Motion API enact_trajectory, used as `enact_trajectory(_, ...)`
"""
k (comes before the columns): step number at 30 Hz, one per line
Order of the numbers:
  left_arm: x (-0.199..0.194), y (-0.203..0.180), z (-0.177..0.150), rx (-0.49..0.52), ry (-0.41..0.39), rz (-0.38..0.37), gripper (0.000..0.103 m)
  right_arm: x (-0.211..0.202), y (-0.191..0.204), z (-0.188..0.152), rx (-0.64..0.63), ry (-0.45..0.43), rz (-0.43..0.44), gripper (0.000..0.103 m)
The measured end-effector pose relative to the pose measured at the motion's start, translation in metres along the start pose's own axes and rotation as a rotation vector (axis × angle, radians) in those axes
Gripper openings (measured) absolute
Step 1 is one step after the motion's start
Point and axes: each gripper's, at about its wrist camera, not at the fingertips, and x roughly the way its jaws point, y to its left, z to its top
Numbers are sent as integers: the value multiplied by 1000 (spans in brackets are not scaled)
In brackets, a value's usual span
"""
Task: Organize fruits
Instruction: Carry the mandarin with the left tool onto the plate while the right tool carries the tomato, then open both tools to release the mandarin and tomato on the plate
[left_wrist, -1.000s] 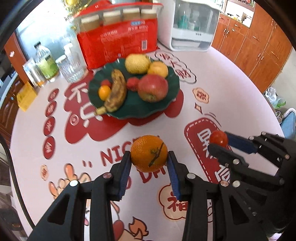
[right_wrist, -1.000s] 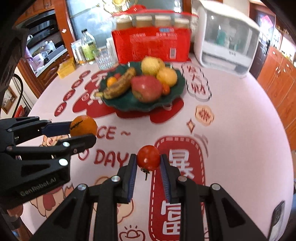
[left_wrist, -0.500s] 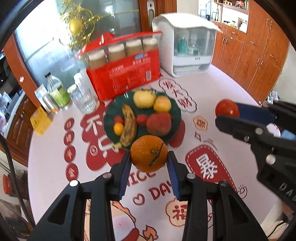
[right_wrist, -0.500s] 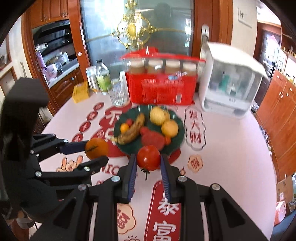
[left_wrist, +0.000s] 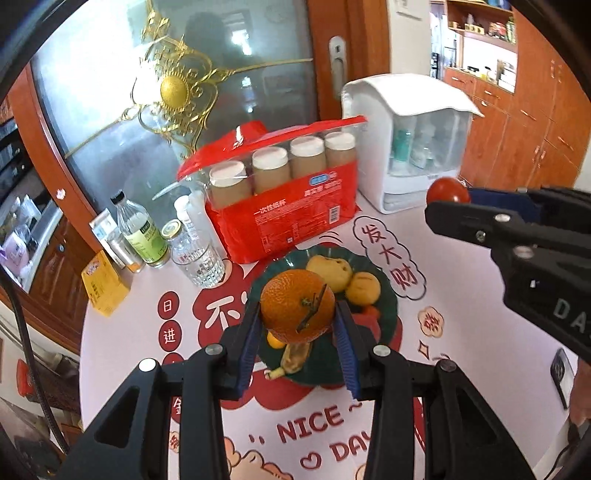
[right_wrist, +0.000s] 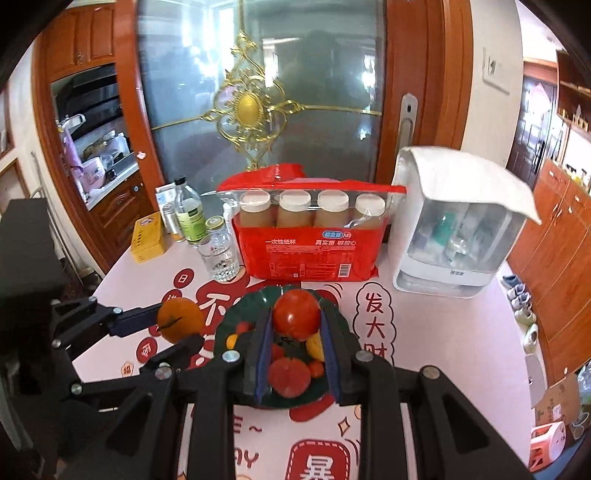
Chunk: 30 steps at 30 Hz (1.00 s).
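My left gripper (left_wrist: 297, 315) is shut on an orange (left_wrist: 297, 305) and holds it high above the dark green fruit plate (left_wrist: 389, 299). My right gripper (right_wrist: 295, 325) is shut on a red tomato (right_wrist: 296, 314), also raised over the plate (right_wrist: 229, 317). The plate holds a banana (left_wrist: 293, 360), yellow fruits (left_wrist: 330, 267), a red apple (right_wrist: 289, 376) and small fruits. In the left wrist view the tomato (left_wrist: 447, 190) and right gripper show at the right. In the right wrist view the orange (right_wrist: 180, 319) and left gripper show at the left.
Behind the plate stand a red pack of paper cups (left_wrist: 284, 206), a white cabinet box (left_wrist: 410, 147), a glass (left_wrist: 199, 262), bottles (left_wrist: 138, 232) and a yellow box (left_wrist: 105, 286). A phone (left_wrist: 561, 376) lies at the table's right edge.
Both grippers have risen well above the table with their fruits; the plate now appears smaller and beneath the held orange and tomato.
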Motion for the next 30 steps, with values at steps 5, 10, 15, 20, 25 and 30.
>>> enact_trajectory(5, 47, 16, 2, -56, 58, -8, 37, 57, -7, 1, 32, 94, 2, 25)
enact_trajectory(10, 100, 28, -9, -94, 132, -24, 37, 113, -7, -15, 50, 199, -13, 25)
enact_trajectory(15, 142, 30, -18, -103, 181, -46, 37, 155, -10, -33, 86, 277, -10, 26)
enact_trajectory(20, 169, 26, -26, -95, 211, -70, 37, 183, -13, -44, 117, 332, 0, 26)
enact_trajectory(25, 187, 20, -33, -87, 240, -86, 38, 198, -14, -53, 115, 363, 11, 26)
enact_trajectory(30, 191, 12, -35, -66, 242, -96, 48, 204, -16, -56, 114, 374, 10, 26)
